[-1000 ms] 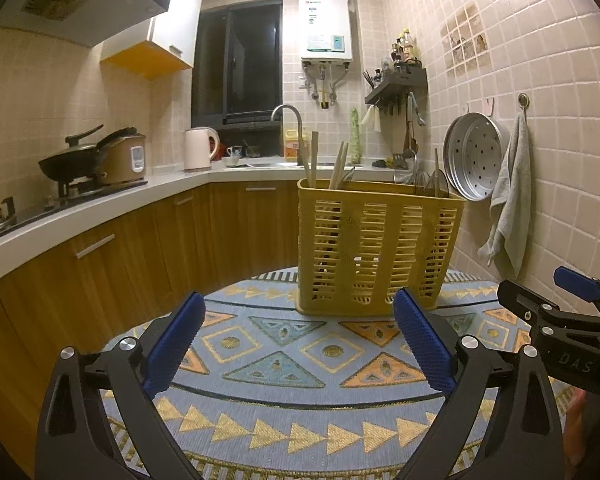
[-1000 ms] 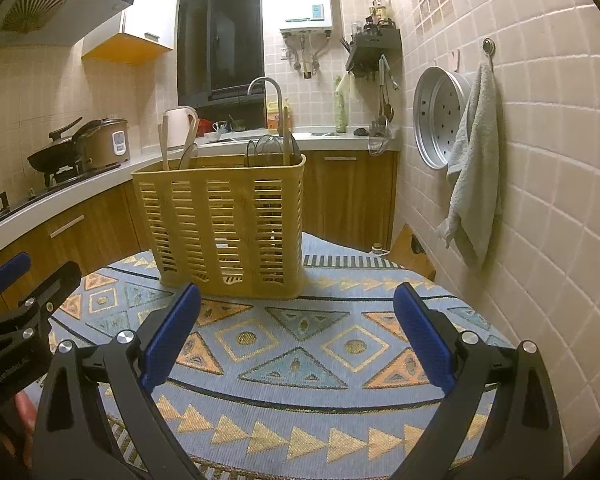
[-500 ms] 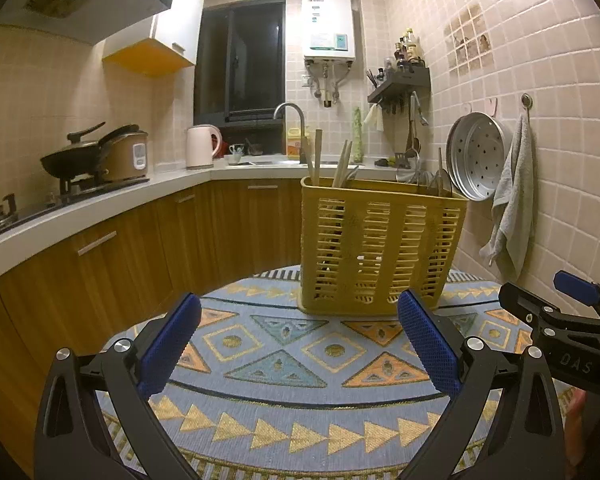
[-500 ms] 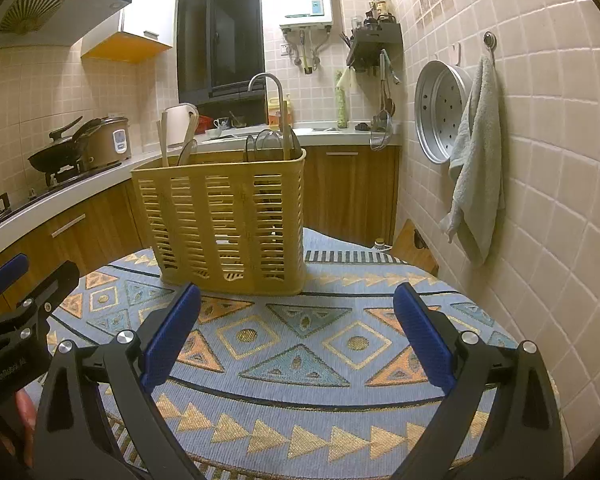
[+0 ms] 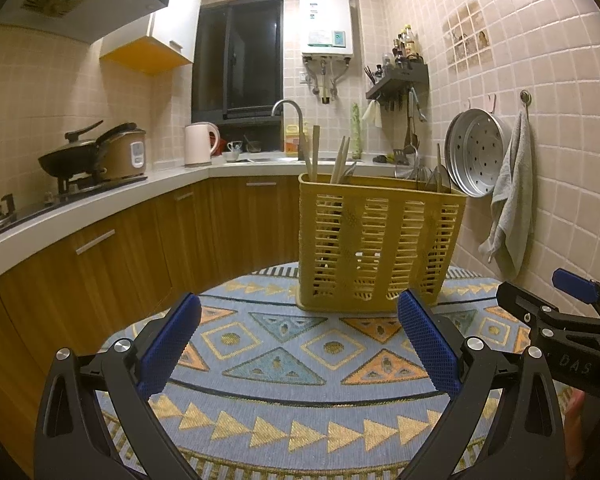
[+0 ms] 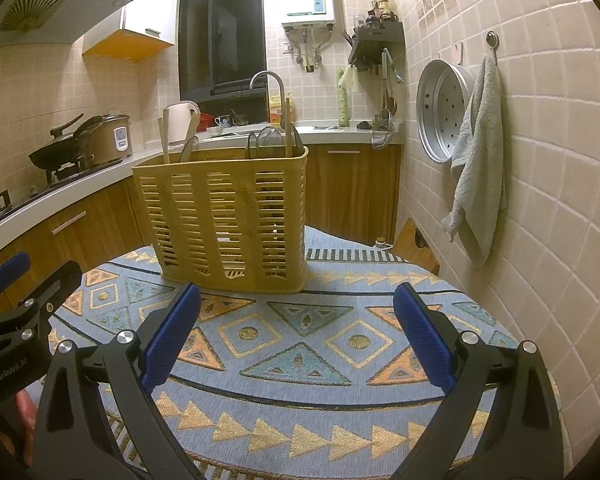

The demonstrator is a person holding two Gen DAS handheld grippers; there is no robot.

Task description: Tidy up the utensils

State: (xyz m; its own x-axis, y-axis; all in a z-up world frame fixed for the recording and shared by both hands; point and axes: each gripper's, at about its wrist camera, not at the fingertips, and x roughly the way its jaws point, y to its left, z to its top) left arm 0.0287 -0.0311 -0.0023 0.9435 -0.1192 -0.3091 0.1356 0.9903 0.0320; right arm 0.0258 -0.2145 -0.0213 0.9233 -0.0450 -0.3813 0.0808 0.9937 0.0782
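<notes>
Hovering over the patterned cloth [image 5: 284, 364], both grippers spread wide and empty.

The yellow basket [image 5: 376, 244] stands ahead of the left gripper [image 5: 298, 344], slightly to its right; from the right gripper [image 6: 296, 336] it sits ahead-left, with wooden and metal utensils [image 6: 274, 140] upright inside.

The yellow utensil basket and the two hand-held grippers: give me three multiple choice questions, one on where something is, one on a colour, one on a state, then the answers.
1. Where does the yellow basket stand?
A. on the patterned tablecloth
B. in the sink
C. on the stove

2. What colour are the left hand-held gripper pads?
A. red
B. blue
C. white

3. How is the right hand-held gripper?
A. shut on a spoon
B. shut, empty
C. open, empty

Answers: 1 A, its base rests on the cloth; 2 B, both pads show blue; 3 C, the fingers stand wide apart with nothing between.
</notes>
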